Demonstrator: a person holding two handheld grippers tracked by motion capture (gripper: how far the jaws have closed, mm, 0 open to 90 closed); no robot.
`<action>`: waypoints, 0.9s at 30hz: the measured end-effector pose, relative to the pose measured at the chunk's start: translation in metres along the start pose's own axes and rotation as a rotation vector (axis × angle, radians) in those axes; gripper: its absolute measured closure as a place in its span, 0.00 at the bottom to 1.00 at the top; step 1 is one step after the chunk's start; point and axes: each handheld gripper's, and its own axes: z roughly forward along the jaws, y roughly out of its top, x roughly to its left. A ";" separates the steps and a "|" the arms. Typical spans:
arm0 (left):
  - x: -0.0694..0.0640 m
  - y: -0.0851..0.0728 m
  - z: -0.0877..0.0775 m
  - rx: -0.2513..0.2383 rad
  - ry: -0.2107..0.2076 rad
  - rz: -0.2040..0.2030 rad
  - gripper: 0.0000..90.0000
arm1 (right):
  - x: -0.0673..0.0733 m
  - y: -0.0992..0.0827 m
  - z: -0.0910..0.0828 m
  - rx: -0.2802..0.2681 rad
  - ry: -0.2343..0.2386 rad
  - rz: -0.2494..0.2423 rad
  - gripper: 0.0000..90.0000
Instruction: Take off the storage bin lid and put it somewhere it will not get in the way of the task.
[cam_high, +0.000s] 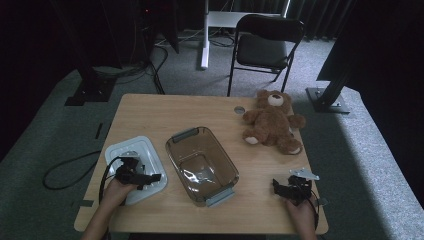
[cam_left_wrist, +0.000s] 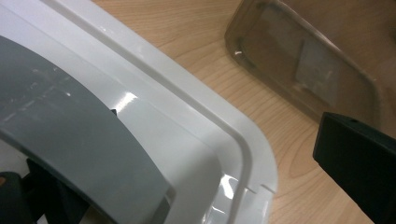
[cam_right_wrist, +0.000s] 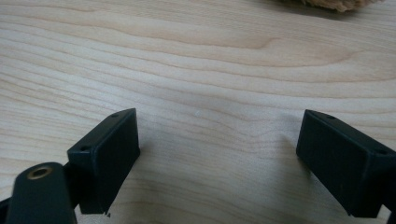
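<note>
High view: left tongs (cam_high: 150, 178) parked over white rectangular plastic lid (cam_high: 131, 152), lying flat near left edge of light wooden surface (cam_high: 165, 107). Jaws spread wide, gripping nothing; lid corner sits between them but pads not pressing. Left gripper view confirms: lid rim and grey inset up close, one black jaw off to the side over bare wood. Likely staged for a lid pickup.

Clear brownish rectangular container with grey end handles (cam_high: 201, 164) just right of lid, open side up, empty, angled diagonally. Probably set close so lid travel stays short.

Right tongs (cam_high: 278, 187) resting low at near-right of surface, jaws open, nothing between. Right gripper view: wood grain between both black pads (cam_right_wrist: 109, 154). Looks idle, kept well apart from container.

Brown plush teddy bear (cam_high: 271, 121) slumped at far right, well clear of work zone.

Room: dim, grey carpet, black folding chair (cam_high: 264, 45) behind surface, black stand legs either side, cables trailing on floor.
</note>
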 end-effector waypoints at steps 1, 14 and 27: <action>0.000 -0.001 0.001 0.007 -0.030 -0.007 0.02 | 0.000 0.000 0.000 0.000 0.000 0.000 0.14; 0.004 -0.006 0.006 -0.002 -0.151 -0.021 0.02 | 0.000 0.000 0.000 0.000 0.000 0.000 0.14; 0.007 -0.007 0.007 -0.034 -0.141 -0.003 0.08 | 0.000 0.000 0.000 0.000 0.000 0.000 0.14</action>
